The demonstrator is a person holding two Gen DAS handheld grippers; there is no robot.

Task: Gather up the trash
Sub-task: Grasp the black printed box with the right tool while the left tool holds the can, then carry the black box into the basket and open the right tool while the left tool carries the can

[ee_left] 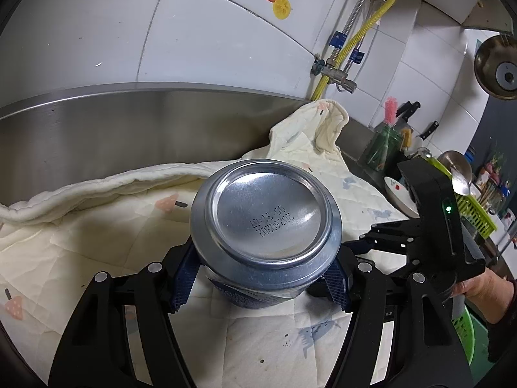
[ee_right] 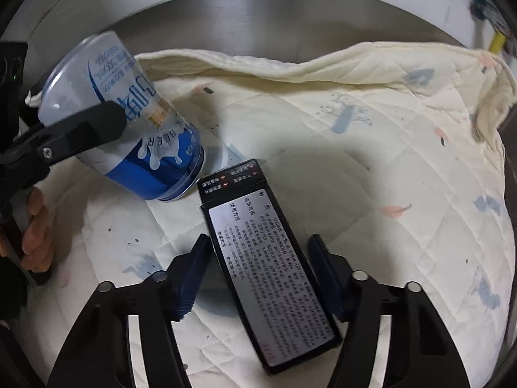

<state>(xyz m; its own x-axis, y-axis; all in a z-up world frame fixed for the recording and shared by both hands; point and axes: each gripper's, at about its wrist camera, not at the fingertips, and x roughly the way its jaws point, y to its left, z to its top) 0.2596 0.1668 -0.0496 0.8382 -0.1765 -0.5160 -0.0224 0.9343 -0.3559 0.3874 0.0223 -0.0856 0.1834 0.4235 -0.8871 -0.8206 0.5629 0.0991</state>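
Quilted cloth (ee_right: pixel 371 168), beer can (ee_left: pixel 265 226) clamped in left jaws, black box (ee_right: pixel 268 278) between right jaws

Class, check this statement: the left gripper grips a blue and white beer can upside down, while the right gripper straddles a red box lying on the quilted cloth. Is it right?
Not quite. The box is black with a silver label, not red, as the right wrist view shows. The rest stands: the left gripper grips the beer can upside down, and the right gripper straddles the box on the quilted cloth.
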